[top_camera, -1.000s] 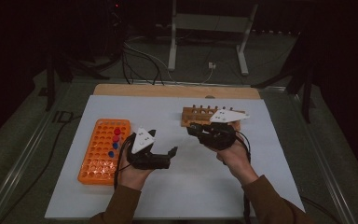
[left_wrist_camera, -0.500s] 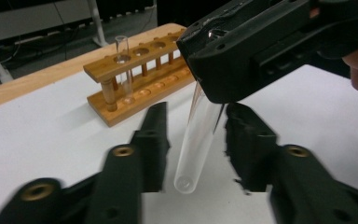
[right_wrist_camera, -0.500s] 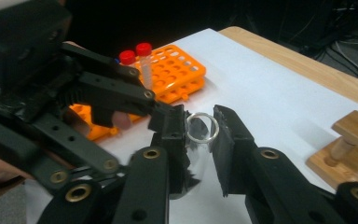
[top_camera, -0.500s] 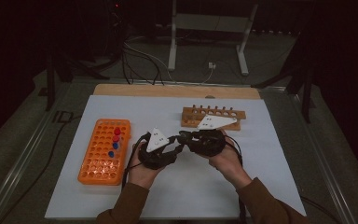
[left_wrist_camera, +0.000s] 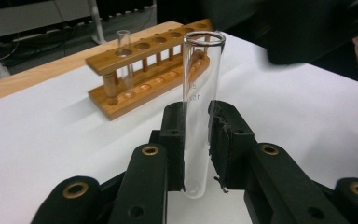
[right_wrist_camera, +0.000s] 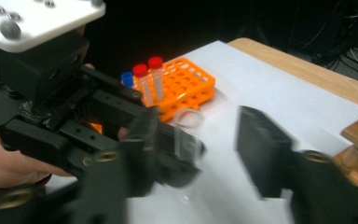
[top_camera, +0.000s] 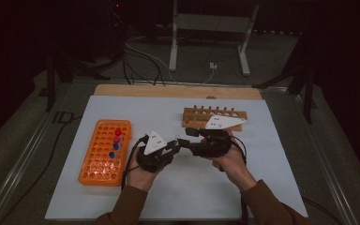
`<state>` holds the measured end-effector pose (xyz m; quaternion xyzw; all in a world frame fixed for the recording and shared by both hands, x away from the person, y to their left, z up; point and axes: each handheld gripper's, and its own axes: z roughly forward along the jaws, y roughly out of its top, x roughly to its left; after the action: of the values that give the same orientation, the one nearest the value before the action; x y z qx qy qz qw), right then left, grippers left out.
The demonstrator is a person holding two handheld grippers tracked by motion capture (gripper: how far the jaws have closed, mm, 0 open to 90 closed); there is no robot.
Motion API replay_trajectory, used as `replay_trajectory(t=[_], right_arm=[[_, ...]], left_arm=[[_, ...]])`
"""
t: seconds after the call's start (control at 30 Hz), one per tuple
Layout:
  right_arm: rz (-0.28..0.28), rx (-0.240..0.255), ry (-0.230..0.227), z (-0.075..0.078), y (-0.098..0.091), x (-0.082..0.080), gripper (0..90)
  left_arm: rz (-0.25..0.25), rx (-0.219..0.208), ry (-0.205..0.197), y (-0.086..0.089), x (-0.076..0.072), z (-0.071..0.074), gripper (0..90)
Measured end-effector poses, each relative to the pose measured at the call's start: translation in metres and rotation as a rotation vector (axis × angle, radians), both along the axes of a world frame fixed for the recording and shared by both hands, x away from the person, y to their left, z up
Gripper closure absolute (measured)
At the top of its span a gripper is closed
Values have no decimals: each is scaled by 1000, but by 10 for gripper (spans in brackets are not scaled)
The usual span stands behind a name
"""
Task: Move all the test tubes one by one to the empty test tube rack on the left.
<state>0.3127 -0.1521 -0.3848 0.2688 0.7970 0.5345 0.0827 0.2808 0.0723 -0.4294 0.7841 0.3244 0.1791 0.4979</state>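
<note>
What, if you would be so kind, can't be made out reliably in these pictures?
- Right gripper view: right gripper and glass tube are motion-blurred, so contact is unclear.
- Left gripper view: printing on the tube is too faint to read.
- High view: the tube between the hands is too small; capped tubes in the orange rack too small to count.

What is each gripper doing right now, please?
Left gripper: jaws have just closed, shut on the glass test tube, held upright.
Right gripper: jaws have just been opening, open, pads clear of the tube.
</note>
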Motion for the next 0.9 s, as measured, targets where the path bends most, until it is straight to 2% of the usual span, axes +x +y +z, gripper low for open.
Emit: replay_trajectory(t=[0.07,0.2,0.4,0.67,0.9], right_arm=[[-29,0,-8,1,-6,0,311],[-113,-44,-49,-3,-17,-1,223],[-226,-43,-59,-16,-37,-2,130],[-292,-19,-40,-26,-63,-2,24],[-334,-13,-32,-30,-75,-4,0]], left_arm=[[14,-4,-4,6,-2,0,764],[40,-20,-2,21,-9,1,763],[78,-49,-2,44,-20,2,763],[118,-62,-18,71,-37,4,763],[150,-68,-33,98,-50,4,762]])
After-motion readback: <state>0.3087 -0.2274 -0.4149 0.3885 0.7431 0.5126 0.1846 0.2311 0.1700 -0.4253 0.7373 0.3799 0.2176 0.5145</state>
